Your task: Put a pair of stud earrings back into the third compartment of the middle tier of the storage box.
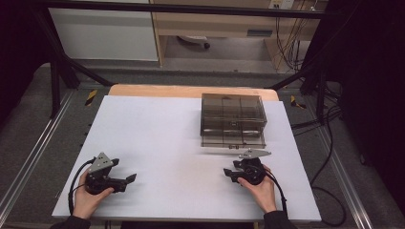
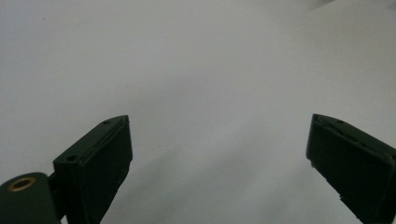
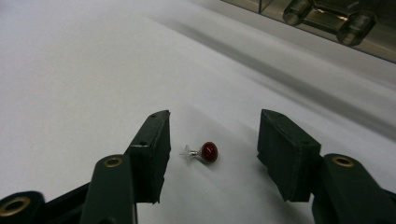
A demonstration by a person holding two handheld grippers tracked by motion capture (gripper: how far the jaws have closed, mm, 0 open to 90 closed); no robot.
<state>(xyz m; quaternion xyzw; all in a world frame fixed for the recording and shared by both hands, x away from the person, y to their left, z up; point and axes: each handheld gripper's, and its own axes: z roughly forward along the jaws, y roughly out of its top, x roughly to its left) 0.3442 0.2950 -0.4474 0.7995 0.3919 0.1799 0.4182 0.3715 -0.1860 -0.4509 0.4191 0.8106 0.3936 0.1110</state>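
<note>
Two spread jaws of my right gripper (image 3: 212, 140) straddle the red-headed pin (image 3: 205, 152) at lower centre; I'd close slowly, squarely; left gripper (image 2: 219, 154) gapes over bare sheet.

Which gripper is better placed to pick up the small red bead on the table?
Right. The bead lies on the table between the right gripper's open jaws. The left gripper is open over bare table.

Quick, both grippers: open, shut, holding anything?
Left gripper: open, empty, over the bare white board.
Right gripper: open, holding nothing; a small red-headed pin lies on the board between its jaws.
</note>
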